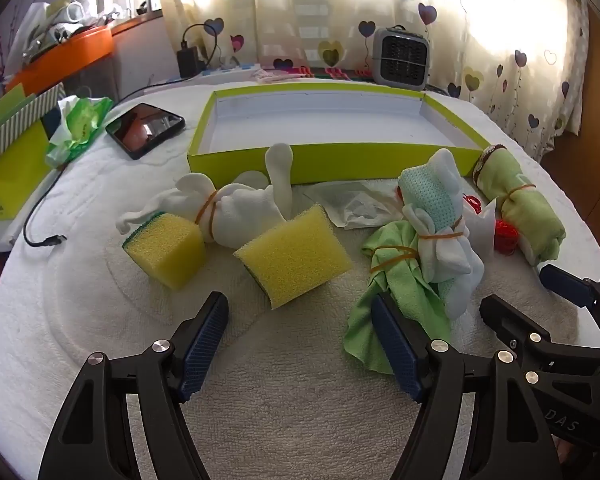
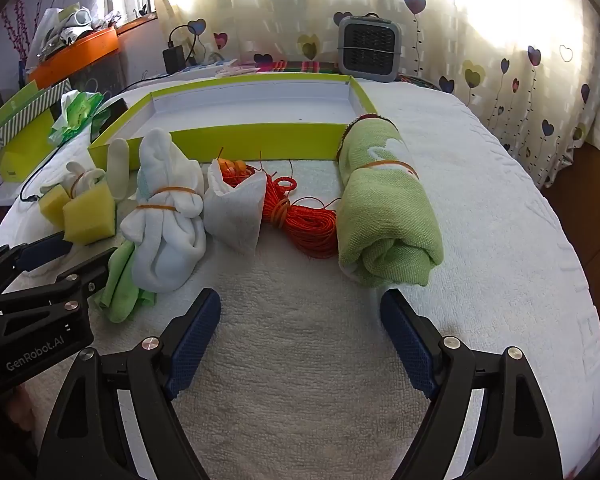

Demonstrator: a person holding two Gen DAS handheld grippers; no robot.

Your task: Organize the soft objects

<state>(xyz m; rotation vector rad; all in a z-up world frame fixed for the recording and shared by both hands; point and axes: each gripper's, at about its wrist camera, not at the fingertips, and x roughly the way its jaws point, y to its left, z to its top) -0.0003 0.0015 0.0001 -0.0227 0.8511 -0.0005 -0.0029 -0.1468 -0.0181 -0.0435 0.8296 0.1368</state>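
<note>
Soft items lie on a white towel before an empty lime-green box (image 1: pixel 340 160) (image 2: pixel 236 142). Two yellow sponges (image 1: pixel 296 254) (image 1: pixel 166 250), a white sock bundle (image 1: pixel 240 208), a banded white-and-teal bundle (image 1: pixel 436 216) (image 2: pixel 168 220) and a green cloth (image 1: pixel 396 292) show in the left wrist view. A rolled green towel (image 2: pixel 384 216) (image 1: pixel 528 212), orange cord (image 2: pixel 304 220) and a white pouch (image 2: pixel 234 208) show in the right wrist view. My left gripper (image 1: pixel 300 340) is open, just short of the near sponge. My right gripper (image 2: pixel 300 340) is open, near the towel roll.
A black tablet (image 1: pixel 144 128) and cable (image 1: pixel 44 216) lie left of the box. A green tissue pack (image 1: pixel 80 128) and boxes stand at the far left. A small grey heater (image 1: pixel 402 58) stands behind the box. The bed edge curves off right.
</note>
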